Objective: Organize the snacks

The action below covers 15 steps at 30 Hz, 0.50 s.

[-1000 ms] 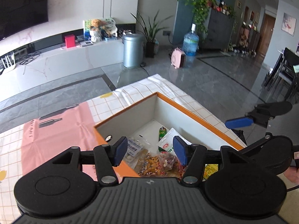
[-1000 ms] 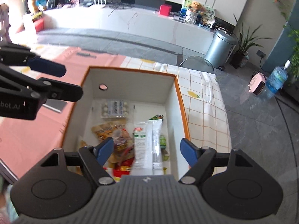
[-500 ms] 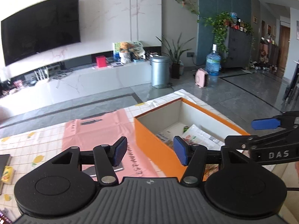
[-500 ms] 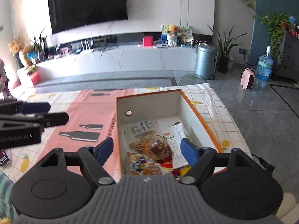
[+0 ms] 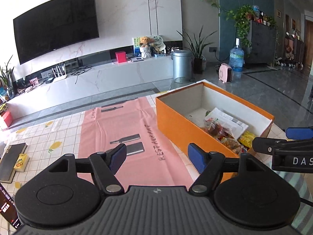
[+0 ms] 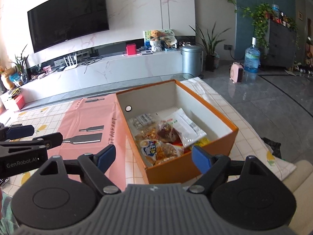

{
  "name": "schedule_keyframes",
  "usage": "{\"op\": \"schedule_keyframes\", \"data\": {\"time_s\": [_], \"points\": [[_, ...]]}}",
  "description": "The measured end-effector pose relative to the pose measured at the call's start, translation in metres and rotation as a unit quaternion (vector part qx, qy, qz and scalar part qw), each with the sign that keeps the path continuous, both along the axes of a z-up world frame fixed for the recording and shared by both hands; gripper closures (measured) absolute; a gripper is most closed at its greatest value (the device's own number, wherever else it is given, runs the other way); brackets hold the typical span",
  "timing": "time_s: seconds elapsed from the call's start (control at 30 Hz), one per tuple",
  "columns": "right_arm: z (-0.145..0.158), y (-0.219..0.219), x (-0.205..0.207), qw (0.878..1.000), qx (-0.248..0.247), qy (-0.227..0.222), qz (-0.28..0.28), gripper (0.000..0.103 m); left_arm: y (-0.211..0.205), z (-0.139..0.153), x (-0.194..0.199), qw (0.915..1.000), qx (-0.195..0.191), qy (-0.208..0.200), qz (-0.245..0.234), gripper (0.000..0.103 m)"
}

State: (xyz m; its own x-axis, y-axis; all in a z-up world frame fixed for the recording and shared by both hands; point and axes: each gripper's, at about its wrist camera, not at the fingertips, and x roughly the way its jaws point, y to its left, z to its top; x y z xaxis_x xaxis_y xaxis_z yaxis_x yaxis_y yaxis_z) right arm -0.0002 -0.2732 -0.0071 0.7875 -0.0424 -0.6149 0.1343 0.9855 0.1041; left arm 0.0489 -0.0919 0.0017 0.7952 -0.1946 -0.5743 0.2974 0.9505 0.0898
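An orange box (image 5: 180, 125) with white inner walls stands on the table, and shows in the right wrist view too (image 6: 187, 168). Several snack packets (image 6: 166, 135) lie inside it; they also show in the left wrist view (image 5: 221, 125). My left gripper (image 5: 156, 156) is open and empty, held above the pink mat to the left of the box. My right gripper (image 6: 152, 156) is open and empty, held above the box's near end. Each gripper shows at the edge of the other's view.
A pink mat (image 5: 125, 129) printed with bottles covers the checked tablecloth (image 5: 39, 143). A dark book (image 5: 11, 158) and a small yellow packet (image 5: 21, 161) lie at the far left. The table's right edge (image 6: 254, 137) drops to the grey floor.
Both grippers have lifted and pulled back from over the box towards the table's near side. The left one has moved left over the pink mat. Both stay open and empty.
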Motion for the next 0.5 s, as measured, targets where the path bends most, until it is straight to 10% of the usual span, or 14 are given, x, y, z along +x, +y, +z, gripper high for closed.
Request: {"op": "schedule_keyframes", "data": {"time_s": [0.5], "points": [[-0.006,0.014,-0.002,1.0,-0.02,0.013,-0.002,0.016,0.014,-0.011,-0.007,0.9995,-0.012,0.026,0.009,0.017]]}}
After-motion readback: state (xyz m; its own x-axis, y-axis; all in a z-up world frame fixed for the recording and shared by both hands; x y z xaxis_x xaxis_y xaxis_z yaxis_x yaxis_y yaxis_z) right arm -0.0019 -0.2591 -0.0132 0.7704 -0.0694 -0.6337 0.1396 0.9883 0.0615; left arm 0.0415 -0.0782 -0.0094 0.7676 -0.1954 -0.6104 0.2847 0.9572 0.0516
